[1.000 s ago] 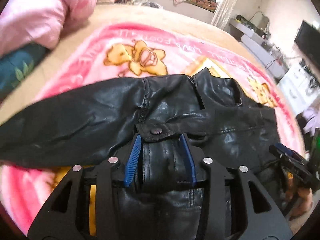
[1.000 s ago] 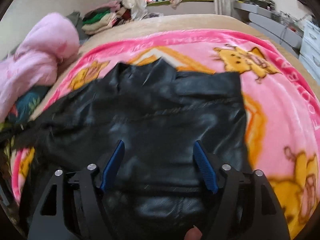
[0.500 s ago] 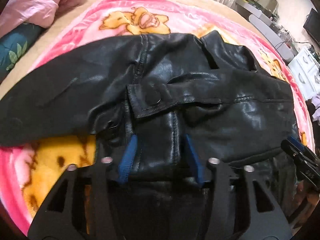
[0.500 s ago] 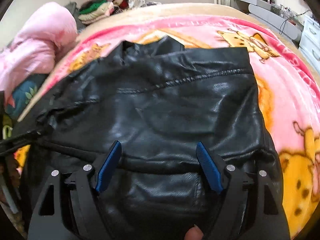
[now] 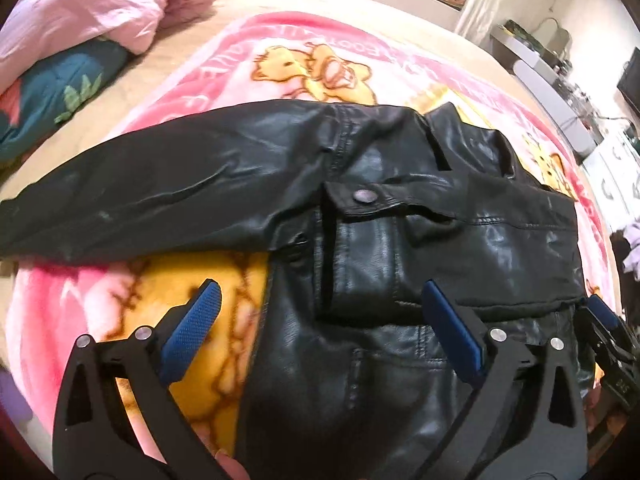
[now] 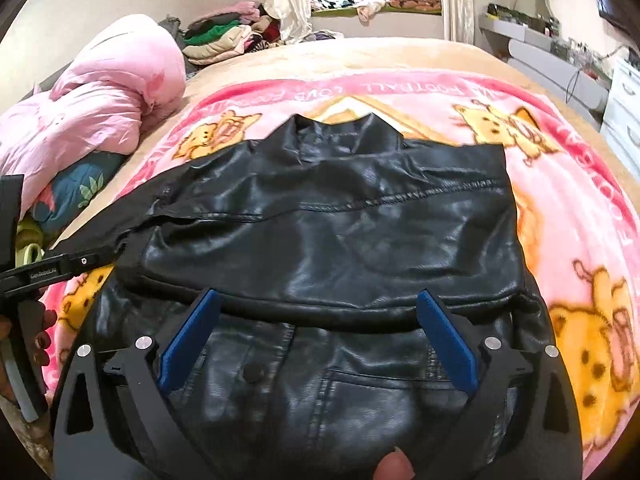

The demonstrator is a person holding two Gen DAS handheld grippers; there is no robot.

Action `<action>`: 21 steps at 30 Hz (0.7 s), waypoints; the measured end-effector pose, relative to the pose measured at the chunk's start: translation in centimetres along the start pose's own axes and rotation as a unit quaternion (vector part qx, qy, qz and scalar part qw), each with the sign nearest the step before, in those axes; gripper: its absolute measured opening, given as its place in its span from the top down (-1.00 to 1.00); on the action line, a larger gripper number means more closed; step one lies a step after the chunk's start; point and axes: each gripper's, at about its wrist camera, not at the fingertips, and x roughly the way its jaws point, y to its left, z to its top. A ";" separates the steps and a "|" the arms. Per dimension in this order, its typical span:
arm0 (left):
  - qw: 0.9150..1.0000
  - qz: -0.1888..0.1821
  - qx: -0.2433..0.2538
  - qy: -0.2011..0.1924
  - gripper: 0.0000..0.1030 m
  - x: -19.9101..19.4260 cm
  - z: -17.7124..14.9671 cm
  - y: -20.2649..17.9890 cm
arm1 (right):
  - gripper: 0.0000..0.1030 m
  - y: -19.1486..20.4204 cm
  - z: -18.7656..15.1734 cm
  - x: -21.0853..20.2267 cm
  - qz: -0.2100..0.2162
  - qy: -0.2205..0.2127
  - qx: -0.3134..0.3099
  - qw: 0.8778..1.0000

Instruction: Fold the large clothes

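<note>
Black glossy leather jacket (image 6: pixel 332 232) is lying on the pink cartoon-bear fleece blanket (image 6: pixel 568 208), one side panel doubled across the body and one long sleeve (image 5: pixel 152 188) stretching flat, probably awaiting its own fold; left gripper (image 5: pixel 320 332) is hovering with blue-padded fingers (image 5: pixel 192 332) wide apart, holding nothing; right gripper (image 6: pixel 316 336) is likewise hanging spread and empty over the folded edge; pink quilted duvet (image 6: pixel 112 96) is sitting beside the blanket.
</note>
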 end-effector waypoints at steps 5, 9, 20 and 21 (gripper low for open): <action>1.000 0.012 -0.015 -0.008 -0.82 -0.8 -0.4 1.7 | -0.91 2.0 0.3 -0.1 0.008 -0.002 -0.015 1.000; 0.999 0.036 -0.032 -0.018 -0.82 -1.6 -0.7 3.7 | -0.91 4.0 0.7 0.0 0.018 -0.003 -0.028 0.999; 0.991 0.054 -0.115 -0.030 -0.82 -2.6 -1.1 10.9 | -0.91 11.3 2.7 0.1 0.046 -0.020 -0.084 0.995; 0.991 0.054 -0.121 -0.031 -0.82 -2.7 -1.2 11.5 | -0.91 12.1 2.9 0.3 0.049 -0.020 -0.088 0.995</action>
